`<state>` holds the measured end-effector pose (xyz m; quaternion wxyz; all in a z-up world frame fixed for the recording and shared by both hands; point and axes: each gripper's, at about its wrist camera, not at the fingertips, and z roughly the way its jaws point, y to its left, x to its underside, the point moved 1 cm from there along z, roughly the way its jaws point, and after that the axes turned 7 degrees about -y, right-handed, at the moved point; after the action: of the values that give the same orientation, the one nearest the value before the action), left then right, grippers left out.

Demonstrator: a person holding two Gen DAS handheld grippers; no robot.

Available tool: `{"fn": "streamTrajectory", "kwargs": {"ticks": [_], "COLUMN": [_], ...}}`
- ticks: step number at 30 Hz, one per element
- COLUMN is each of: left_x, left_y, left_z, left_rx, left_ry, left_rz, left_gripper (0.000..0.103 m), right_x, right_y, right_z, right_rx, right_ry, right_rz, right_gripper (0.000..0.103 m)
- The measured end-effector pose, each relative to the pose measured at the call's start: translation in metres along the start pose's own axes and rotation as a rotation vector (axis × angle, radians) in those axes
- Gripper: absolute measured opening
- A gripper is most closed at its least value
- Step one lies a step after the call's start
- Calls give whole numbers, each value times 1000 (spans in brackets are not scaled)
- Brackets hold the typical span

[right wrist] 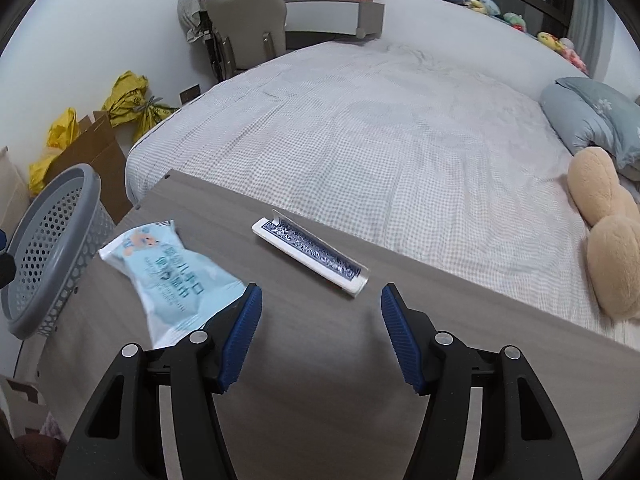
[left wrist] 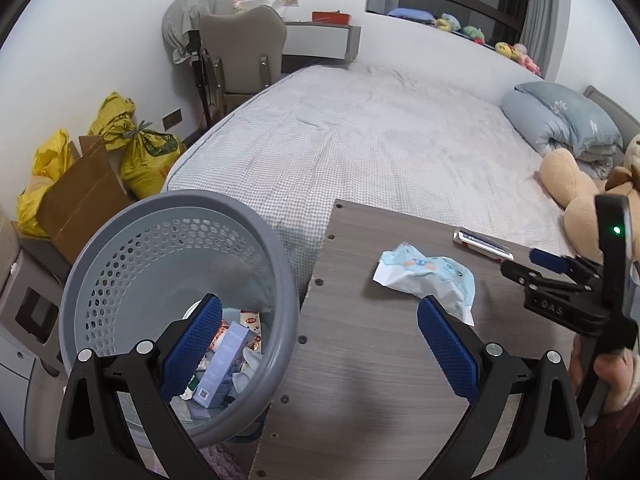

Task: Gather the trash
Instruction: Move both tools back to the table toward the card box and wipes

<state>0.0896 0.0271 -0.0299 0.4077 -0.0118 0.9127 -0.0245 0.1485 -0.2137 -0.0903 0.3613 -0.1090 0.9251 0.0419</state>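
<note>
The left gripper (left wrist: 318,344) stands wide open and empty, its left pad over the mouth of the grey perforated plastic waste basket (left wrist: 120,240), which holds boxes and wrappers. Ahead of its right pad, a crumpled pale-blue wet-wipe packet (left wrist: 428,276) lies on the grey wood-grain tabletop (left wrist: 360,380). The right gripper (right wrist: 321,334) is also spread wide, holding nothing; the packet (right wrist: 172,276) lies just beside its left finger, and a flat blue-patterned card box with white edges (right wrist: 312,256) lies ahead between its jaws.

Bed (right wrist: 380,128), chair (left wrist: 244,56), yellow bags (left wrist: 148,152), plush toy (right wrist: 604,232), pillow (left wrist: 560,120)
</note>
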Motion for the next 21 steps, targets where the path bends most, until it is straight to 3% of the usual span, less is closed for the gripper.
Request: {"fn": "streamTrajectory", "kwargs": {"ticks": [9, 21], "left_x": [-1, -3], "left_y": [-7, -15], "left_z": [5, 6], "left_rx": [-35, -42], "left_ry": [14, 20], "left_rz": [9, 28], "left_gripper": [96, 96], "right_x": [-10, -13], "right_y": [-2, -2], "right_z": [39, 45], "right_rx": [-54, -74], "right_ry": [53, 54], "right_rz": [-42, -58], "right_gripper": [60, 59]}}
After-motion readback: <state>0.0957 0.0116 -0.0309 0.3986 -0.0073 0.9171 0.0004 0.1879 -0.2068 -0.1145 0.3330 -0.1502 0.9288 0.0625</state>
